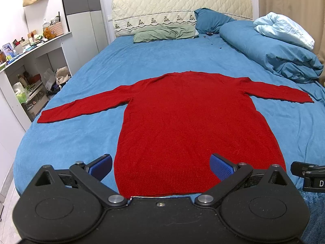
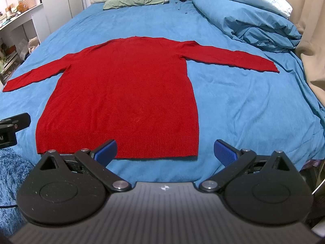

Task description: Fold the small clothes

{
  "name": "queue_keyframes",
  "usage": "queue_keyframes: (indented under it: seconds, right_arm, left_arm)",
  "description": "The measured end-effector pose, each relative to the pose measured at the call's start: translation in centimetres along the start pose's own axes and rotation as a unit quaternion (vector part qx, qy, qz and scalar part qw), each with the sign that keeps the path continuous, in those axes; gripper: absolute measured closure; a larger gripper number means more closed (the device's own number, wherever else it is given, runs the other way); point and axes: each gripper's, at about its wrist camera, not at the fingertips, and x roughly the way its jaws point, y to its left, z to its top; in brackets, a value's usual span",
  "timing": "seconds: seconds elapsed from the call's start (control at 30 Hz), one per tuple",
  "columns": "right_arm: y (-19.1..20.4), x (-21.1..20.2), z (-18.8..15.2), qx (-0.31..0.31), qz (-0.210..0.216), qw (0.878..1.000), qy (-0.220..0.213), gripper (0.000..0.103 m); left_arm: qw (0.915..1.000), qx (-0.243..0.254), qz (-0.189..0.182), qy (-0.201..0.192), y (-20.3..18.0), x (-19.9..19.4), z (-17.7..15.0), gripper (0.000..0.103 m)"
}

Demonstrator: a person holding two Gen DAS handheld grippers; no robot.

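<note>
A red long-sleeved sweater (image 1: 189, 118) lies flat on the blue bed sheet (image 1: 81, 142), hem toward me, both sleeves spread out sideways. It also shows in the right wrist view (image 2: 126, 93). My left gripper (image 1: 161, 166) is open and empty, hovering over the hem's left half. My right gripper (image 2: 165, 150) is open and empty, just in front of the hem's right corner. Part of the right gripper shows at the right edge of the left wrist view (image 1: 308, 172).
A bunched blue duvet (image 1: 270, 48) with a pale blanket lies at the far right. Green and blue pillows (image 1: 164, 33) rest against the headboard. White shelves (image 1: 30, 65) full of items stand left of the bed. A beige curtain (image 2: 310, 30) hangs on the right.
</note>
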Motion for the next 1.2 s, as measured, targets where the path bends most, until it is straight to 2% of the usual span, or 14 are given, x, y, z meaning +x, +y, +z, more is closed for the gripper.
queue_keyframes:
  seconds: [0.2, 0.3, 0.5, 0.57, 0.63, 0.77, 0.93, 1.07, 1.2]
  right_arm:
    - [0.0, 0.0, 0.0, -0.001, 0.001, 1.000, 0.001, 0.000]
    - [0.0, -0.5, 0.4, 0.002, 0.010, 1.000, 0.000, 0.000]
    - [-2.1, -2.2, 4.0, 0.022, 0.031, 0.999, -0.032, 0.000]
    - [-3.4, -2.4, 5.8, 0.030, 0.042, 0.997, -0.049, 0.000]
    - [-5.1, -2.0, 7.8, 0.039, 0.047, 0.997, -0.055, 0.000]
    - [-9.3, 0.0, 11.7, 0.075, 0.036, 0.994, -0.066, 0.000]
    - [-15.7, 4.8, 15.8, 0.116, 0.004, 0.991, -0.065, 0.000]
    - [-21.4, 10.4, 17.9, 0.153, -0.019, 0.987, -0.052, 0.000]
    - [-26.4, 16.2, 18.3, 0.188, -0.027, 0.980, -0.057, 0.000]
  left_arm:
    - [1.0000, -0.001, -0.002, 0.005, 0.0, -0.1, 0.2, 0.000]
    - [0.9998, -0.010, -0.017, -0.001, 0.2, -1.0, 1.2, 0.000]
    - [0.9976, -0.003, -0.047, -0.050, -0.5, -2.0, 7.5, 0.000]
    - [0.9953, 0.000, -0.069, -0.069, -0.8, -1.6, 10.0, 0.000]
    - [0.9938, 0.007, -0.073, -0.083, -1.7, -0.4, 12.4, 0.000]
    - [0.9929, 0.020, -0.089, -0.075, -3.7, 3.9, 17.2, 0.000]
    - [0.9923, 0.023, -0.114, -0.043, -7.4, 11.4, 22.1, 0.000]
    - [0.9921, 0.043, -0.117, -0.016, -11.3, 18.1, 24.5, 0.000]
    - [0.9898, 0.048, -0.131, 0.028, -14.9, 26.2, 25.4, 0.000]
